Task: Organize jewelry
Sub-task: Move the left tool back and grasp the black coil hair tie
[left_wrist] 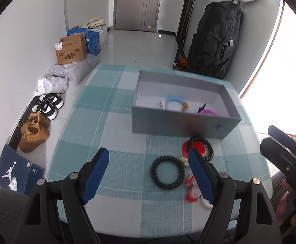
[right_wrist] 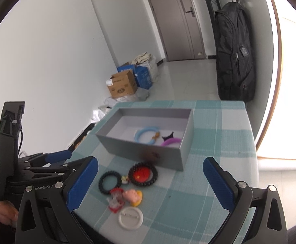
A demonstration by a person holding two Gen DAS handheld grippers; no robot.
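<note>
My left gripper (left_wrist: pixel 148 172) is open low over the checked tablecloth, its blue pads wide apart. A black coil hair tie (left_wrist: pixel 167 172) lies on the cloth between them, untouched. A second black coil (left_wrist: pixel 201 148) rings a red disc just beyond the right pad. My right gripper (right_wrist: pixel 151 183) is also open and empty. Ahead of it lie both coils, a red-and-white trinket (right_wrist: pixel 116 200), a pink-and-yellow charm (right_wrist: pixel 133 197) and a white round badge (right_wrist: pixel 130 217). The grey box (right_wrist: pixel 139 152) behind them holds a light blue bracelet (right_wrist: pixel 146 135) and a purple ring (right_wrist: pixel 170 142).
The table edge (left_wrist: pixel 70 120) drops off on the left to the floor, with shoes (left_wrist: pixel 34 134) and cardboard boxes (left_wrist: pixel 70 50). A black bag (left_wrist: pixel 215 38) hangs behind the table. A bright window fills the right side. A hand (right_wrist: pixel 3 211) holds the left gripper (right_wrist: pixel 66 160).
</note>
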